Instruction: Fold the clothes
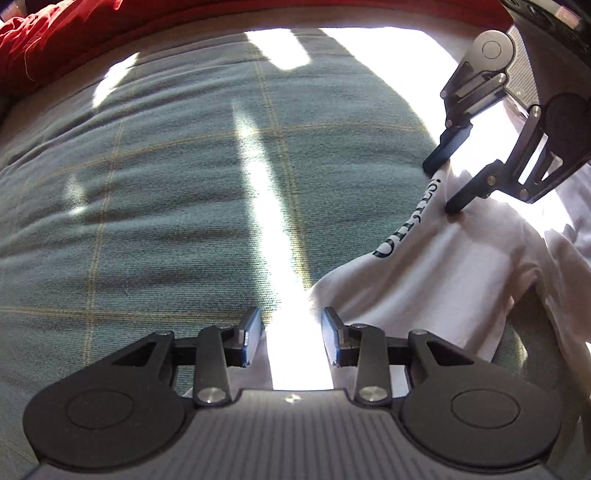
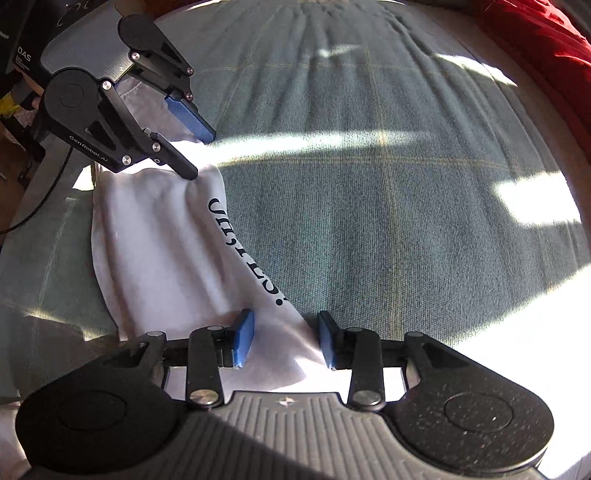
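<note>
A white T-shirt (image 1: 443, 277) with dark lettering lies rumpled on a grey-green checked bed cover (image 1: 166, 184). In the left wrist view my left gripper (image 1: 290, 314) points down at the shirt's sunlit edge, its pads apart with bright cloth between them. My right gripper (image 1: 441, 186) stands at the upper right, one fingertip dug into the fabric beside the lettering. In the right wrist view the right gripper (image 2: 285, 315) straddles a raised fold of the T-shirt (image 2: 155, 240), its blue pads apart on either side. The left gripper (image 2: 200, 156) sits at the shirt's far corner.
A red cloth (image 1: 55, 29) lies along the far edge of the bed, also visible as the red cloth (image 2: 535, 44) at the upper right. Dark boxes (image 2: 22, 55) and a cable (image 2: 48, 192) sit beyond the bed's left side. Sun patches cross the bed cover (image 2: 369, 221).
</note>
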